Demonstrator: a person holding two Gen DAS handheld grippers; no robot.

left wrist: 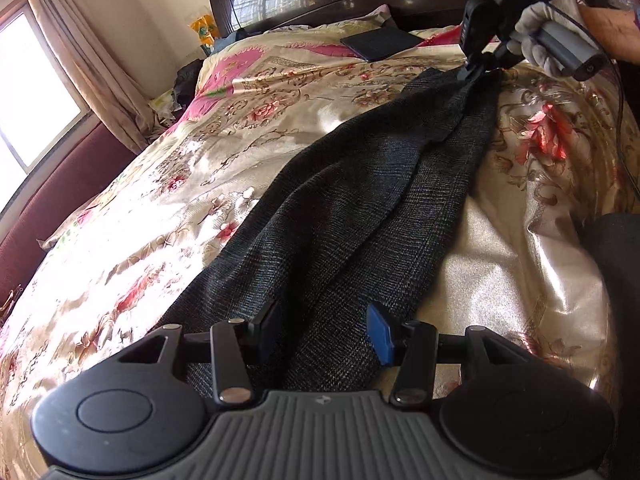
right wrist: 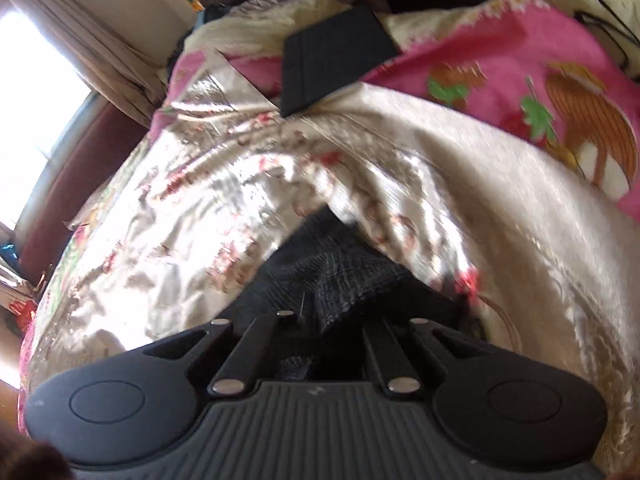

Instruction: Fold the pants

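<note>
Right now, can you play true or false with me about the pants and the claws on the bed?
1. The dark grey woven pants lie on a shiny floral bedspread. True.
2. The right claw pinches the far end of the pants. True.
3. The left claw is shut tight. False: its fingers stand apart, with the pants between them.
4. The pants are bright pink. False: they are dark grey.
5. A flat dark rectangular case lies near the headboard. True.

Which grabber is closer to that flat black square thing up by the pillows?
Right. The right gripper pinches the far end of the pants, just short of the black folded item. The left gripper holds the pants' near end, much farther away.
</note>
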